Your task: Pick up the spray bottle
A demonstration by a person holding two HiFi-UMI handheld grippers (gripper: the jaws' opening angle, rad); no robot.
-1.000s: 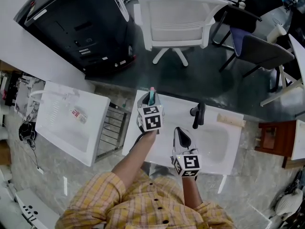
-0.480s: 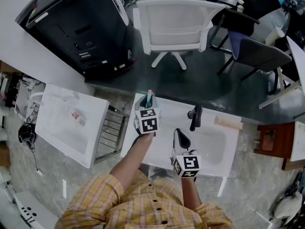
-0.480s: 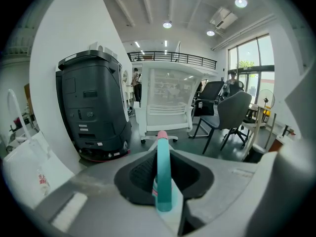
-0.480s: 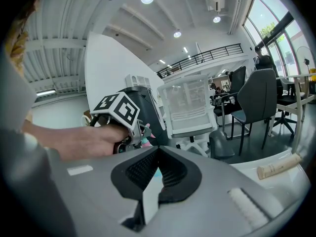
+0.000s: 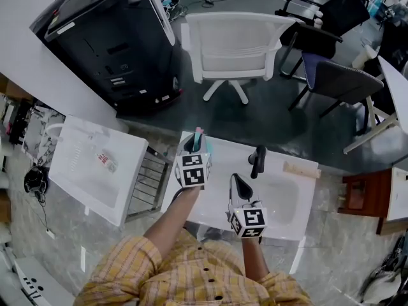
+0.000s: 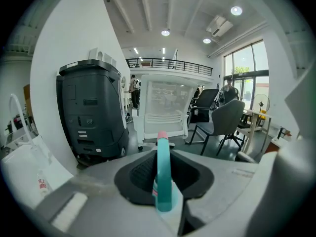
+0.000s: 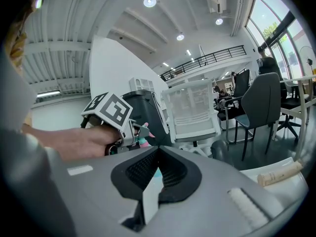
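Pinching spray bottle (image 6: pixel 163 169) — left gripper (image 5: pixel 197 145) jaws.

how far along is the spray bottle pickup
Done: the left claw has just closed its jaws on the teal spray bottle. In hand: it's gripped over the white sink unit; whether it's off the top isn't clear. Left: raise it clear. The right claw is shut and empty.
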